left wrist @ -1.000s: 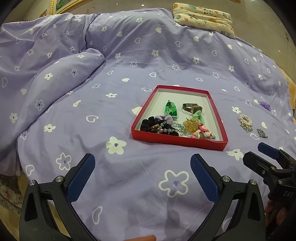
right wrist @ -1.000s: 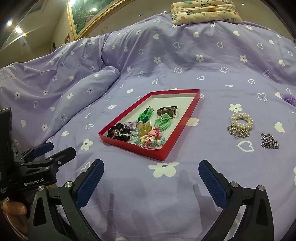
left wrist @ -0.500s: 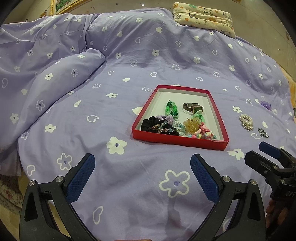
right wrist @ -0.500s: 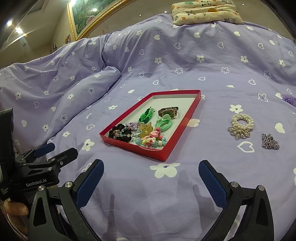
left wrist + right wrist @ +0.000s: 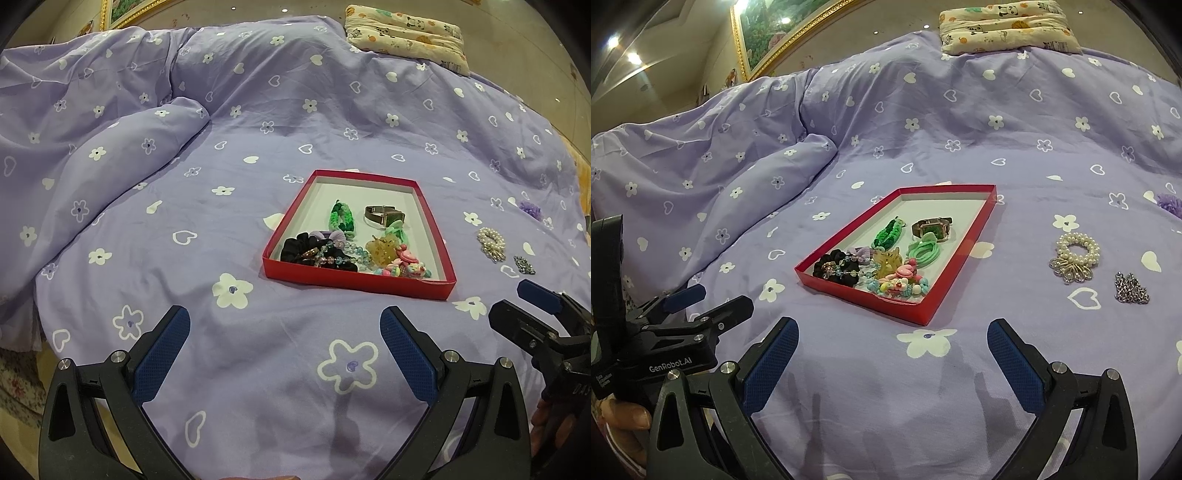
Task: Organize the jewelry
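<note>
A red tray [image 5: 354, 286] [image 5: 975, 225] lies on the purple bedspread and holds several pieces: a watch [image 5: 384, 216] [image 5: 931, 228], green bands, a black scrunchie, beads. To its right on the bedspread lie a pearl bracelet [image 5: 491, 240] [image 5: 1076, 253], a small silver chain piece [image 5: 524, 264] [image 5: 1132, 290] and a purple scrunchie [image 5: 531, 210] [image 5: 1169, 203]. My left gripper [image 5: 284, 350] is open and empty, in front of the tray. My right gripper [image 5: 892, 360] is open and empty, in front of the tray's right corner.
The duvet bunches into a thick fold [image 5: 122, 155] [image 5: 746, 177] at the left. A patterned pillow [image 5: 406, 33] [image 5: 1008, 26] lies at the far end. A framed picture [image 5: 768, 40] hangs on the wall. The bed's edge drops off at the lower left [image 5: 18, 365].
Both grippers have drifted slightly; the scene has shifted only a little in each view. Both stay open and empty.
</note>
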{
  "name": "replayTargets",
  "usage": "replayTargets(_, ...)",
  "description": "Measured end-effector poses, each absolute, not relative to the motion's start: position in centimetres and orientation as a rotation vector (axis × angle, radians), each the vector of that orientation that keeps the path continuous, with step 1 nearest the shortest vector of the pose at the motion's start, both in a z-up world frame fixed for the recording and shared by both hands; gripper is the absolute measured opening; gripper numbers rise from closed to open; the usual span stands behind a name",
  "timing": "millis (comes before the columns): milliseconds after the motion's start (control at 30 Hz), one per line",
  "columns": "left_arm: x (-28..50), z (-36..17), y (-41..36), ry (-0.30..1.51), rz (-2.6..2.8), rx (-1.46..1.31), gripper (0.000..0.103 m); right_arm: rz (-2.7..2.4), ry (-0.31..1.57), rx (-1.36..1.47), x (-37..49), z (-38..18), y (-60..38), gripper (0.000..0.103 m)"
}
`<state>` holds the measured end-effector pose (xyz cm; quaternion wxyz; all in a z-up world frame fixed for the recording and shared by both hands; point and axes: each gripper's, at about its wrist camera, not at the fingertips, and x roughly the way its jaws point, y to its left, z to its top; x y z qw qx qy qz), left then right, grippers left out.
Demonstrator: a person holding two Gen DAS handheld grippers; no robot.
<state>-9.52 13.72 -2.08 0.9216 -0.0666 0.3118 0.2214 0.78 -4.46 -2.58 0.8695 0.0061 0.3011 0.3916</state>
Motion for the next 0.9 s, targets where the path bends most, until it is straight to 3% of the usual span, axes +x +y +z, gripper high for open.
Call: replayTargets(900,-9.59,-1.66,13.26,0.634,0.453,-0.134,0.103,0.822,0.629,0.005,0.38,-2.46,-4.26,0.103)
